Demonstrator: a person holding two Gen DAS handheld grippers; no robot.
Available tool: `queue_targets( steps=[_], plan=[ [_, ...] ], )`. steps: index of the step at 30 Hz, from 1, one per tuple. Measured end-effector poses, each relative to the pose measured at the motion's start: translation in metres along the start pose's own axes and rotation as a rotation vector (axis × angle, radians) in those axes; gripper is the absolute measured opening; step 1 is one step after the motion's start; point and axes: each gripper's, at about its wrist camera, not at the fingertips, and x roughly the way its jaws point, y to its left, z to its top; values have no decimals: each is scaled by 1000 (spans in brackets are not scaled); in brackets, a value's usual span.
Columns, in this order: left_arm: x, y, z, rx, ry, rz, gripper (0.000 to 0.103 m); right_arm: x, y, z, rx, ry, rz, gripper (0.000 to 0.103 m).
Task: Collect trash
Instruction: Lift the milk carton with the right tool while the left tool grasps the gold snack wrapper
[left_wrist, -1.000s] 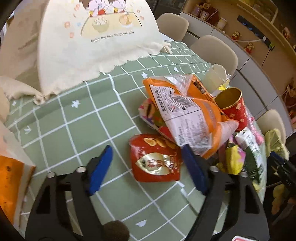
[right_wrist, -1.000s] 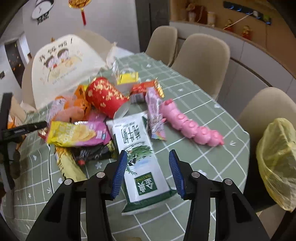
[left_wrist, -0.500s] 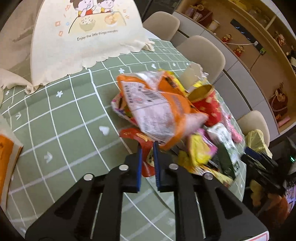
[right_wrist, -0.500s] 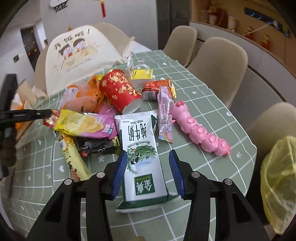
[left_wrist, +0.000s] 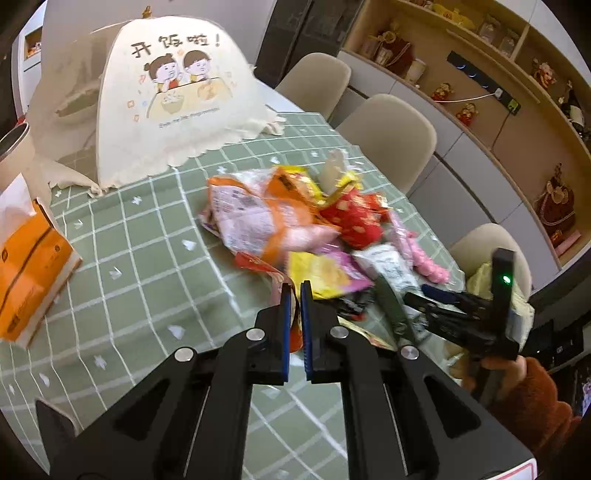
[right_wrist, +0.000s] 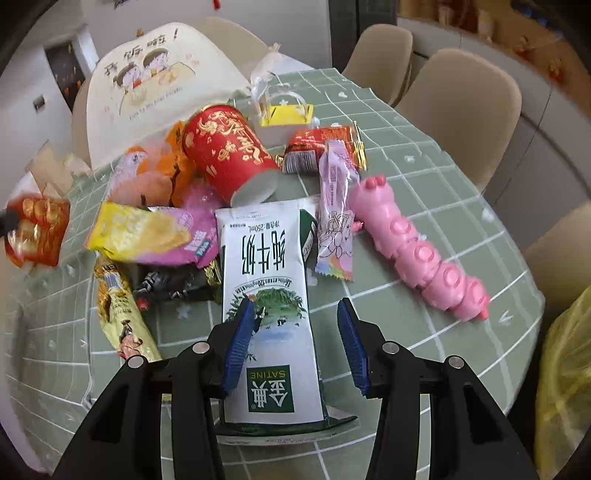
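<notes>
Your left gripper has its jaws clamped on the red snack bag, lifted off the worktop beside the pile. Your right gripper hangs with jaws wide apart over the milk carton.

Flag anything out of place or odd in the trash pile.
The pink caterpillar toy lies among the wrappers; it looks like a toy, not trash. The red can lies tipped on its side. Otherwise only wrappers and a flattened milk carton.
</notes>
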Motion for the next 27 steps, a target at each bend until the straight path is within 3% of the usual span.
queue_targets(
  steps=[2, 3, 4, 8, 15, 18, 22, 24, 25, 27],
  plan=[
    [-2, -11, -8, 11, 5, -7, 5, 1, -3, -4, 37, 23, 118, 41],
    [-2, -15, -10, 14, 8, -10, 5, 1, -2, -7, 40, 26, 150, 34],
    [-2, -19, -14, 16, 13, -15, 5, -1, 1, -11, 37, 26, 142, 25],
    [-8, -27, -24, 30, 18, -49, 5, -25, 20, -23, -1, -19, 102, 16],
    [-10, -31, -32, 82, 9, -169, 5, -106, 41, -39, -24, -162, -44, 12],
    [-9, -37, -33, 95, 2, -219, 5, -120, 43, -46, -15, -164, -85, 12],
    [-8, -44, -38, 102, 25, -286, 5, -112, 30, -69, 89, -130, -107, 13],
    [-6, -49, -44, 115, 36, -292, 5, -112, 26, -84, 117, -155, -93, 29],
    [-4, -51, -48, 118, 45, -299, 5, -109, 23, -91, 130, -161, -81, 48],
    [-2, -56, -54, 123, 57, -311, 5, -100, 22, -99, 132, -126, -69, 50]
  ],
)
